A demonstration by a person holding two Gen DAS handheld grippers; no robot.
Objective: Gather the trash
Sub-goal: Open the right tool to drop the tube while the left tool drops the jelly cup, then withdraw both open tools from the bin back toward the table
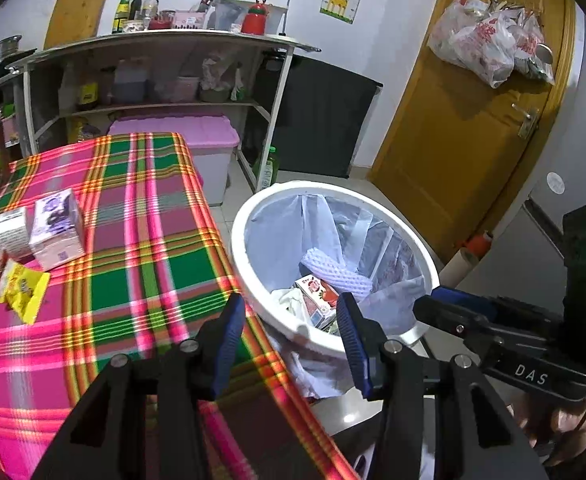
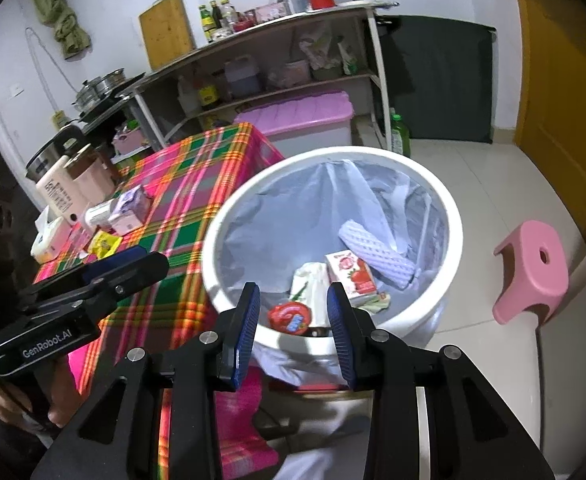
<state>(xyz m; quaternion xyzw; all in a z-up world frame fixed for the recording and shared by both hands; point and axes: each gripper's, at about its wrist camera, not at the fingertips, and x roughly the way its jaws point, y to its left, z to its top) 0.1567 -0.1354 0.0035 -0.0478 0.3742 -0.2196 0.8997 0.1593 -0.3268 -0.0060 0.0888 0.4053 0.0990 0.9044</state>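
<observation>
**Collect trash: part done, worktop not yet cleared**

Left side, worktop (image 1: 141,240) under plaid cloth: yellow wrapper (image 1: 23,288), purple carton (image 1: 57,232) and a white carton (image 1: 3,234) just beside it all lie out. The pale bottle (image 2: 59,194) may not be trash; cannot tell.

Left tongs (image 1: 289,320): jaws well apart, nothing between them, hanging over the gap between the worktop edge and the bin.

Bin (image 2: 449,200), white, lined with a bag, close beside the worktop. Inside: foam net sleeve (image 2: 377,252), strawberry carton (image 2: 351,274), tissue pack (image 2: 313,284), red round lid (image 2: 291,316).

Right tongs (image 2: 293,320): over the bin's near rim, jaws partly open, empty.

Judgement: several pieces binned; at least three remain.
</observation>
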